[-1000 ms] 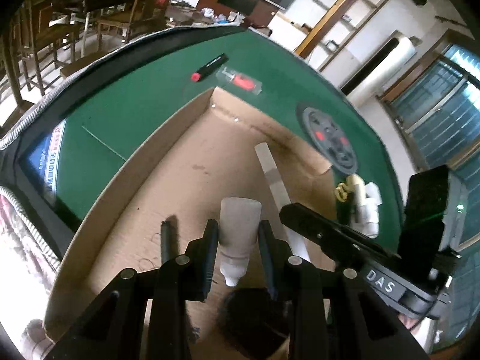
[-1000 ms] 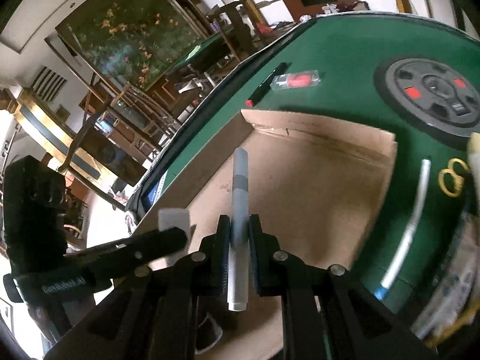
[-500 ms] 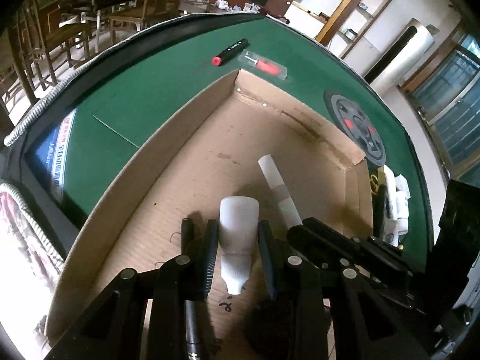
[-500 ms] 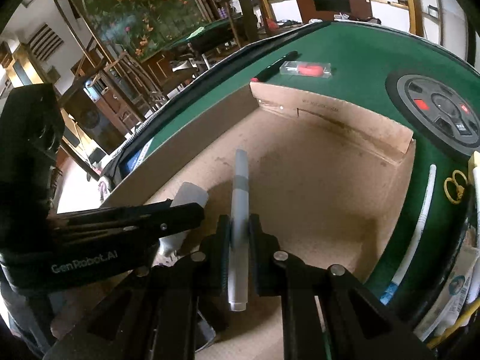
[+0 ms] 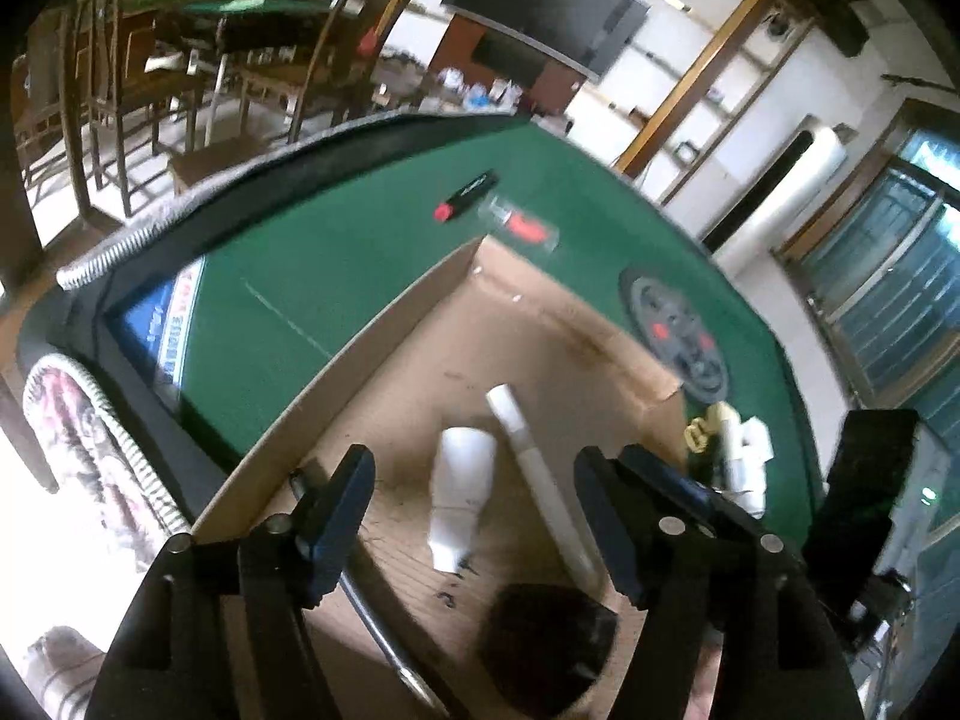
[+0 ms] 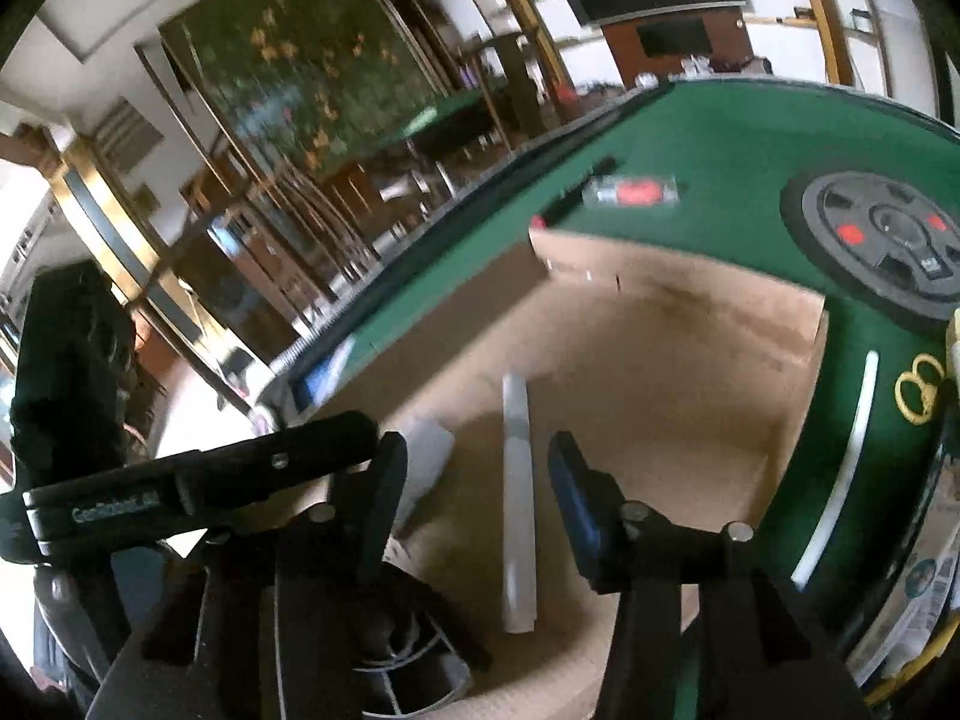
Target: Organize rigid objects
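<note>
White bottle and grey-white tube lie side by side on the floor of the cardboard box, which rests on the green tabletop.

Left wrist view: the left claw is spread wide, gripping nothing; the bottle lies between its fingers without contact. A black marker and a clear packet with a red part lie on the tabletop beyond the far corner of the box. A dark round object sits in the box near the camera.

Right wrist view: the right claw is likewise spread and empty, with the tube lying free between its fingers. A white rod and yellow scissors lie on the tabletop to the right of the box.

Step in hand, by judgement: release into the box is complete for both items. The next move calls for lifting each claw clear of the box walls, then aligning with a loose item outside the box.
</note>
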Demonstrator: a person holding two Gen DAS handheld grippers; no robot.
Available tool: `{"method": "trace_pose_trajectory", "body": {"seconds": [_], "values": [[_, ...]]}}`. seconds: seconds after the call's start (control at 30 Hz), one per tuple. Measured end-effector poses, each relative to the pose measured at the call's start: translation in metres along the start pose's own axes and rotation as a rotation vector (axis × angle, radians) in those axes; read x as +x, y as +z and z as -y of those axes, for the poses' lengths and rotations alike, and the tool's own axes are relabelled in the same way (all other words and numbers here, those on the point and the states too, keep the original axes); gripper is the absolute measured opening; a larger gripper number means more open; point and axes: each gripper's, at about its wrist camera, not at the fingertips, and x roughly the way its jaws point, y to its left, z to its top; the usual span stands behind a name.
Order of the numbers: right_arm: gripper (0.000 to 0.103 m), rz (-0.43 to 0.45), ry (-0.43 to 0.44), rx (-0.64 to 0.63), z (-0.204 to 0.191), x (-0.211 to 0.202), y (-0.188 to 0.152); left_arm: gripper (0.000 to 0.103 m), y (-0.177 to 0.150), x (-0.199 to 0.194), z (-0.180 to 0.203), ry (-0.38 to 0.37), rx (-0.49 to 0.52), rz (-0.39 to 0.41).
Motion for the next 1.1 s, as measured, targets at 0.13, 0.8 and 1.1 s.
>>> {"method": "trace_pose_trajectory", "body": {"seconds": [0.13,0.8,1.1], "values": [[0.054,0.025,0.064,0.042,0.004,-0.014,0.000,0.075,-0.010,-0.017,0.020,-0.045,0.064,0.035],[0.044,0.034,-0.192,0.384,0.078,-0.171,-0.116,0.080,-0.074,-0.011,0.114,-0.233,0.327,-0.061],[0.020,-0.068,-0.324,0.533,0.099,-0.150,-0.122,0.080,-0.082,-0.011,0.118,-0.247,0.341,-0.086]]}}
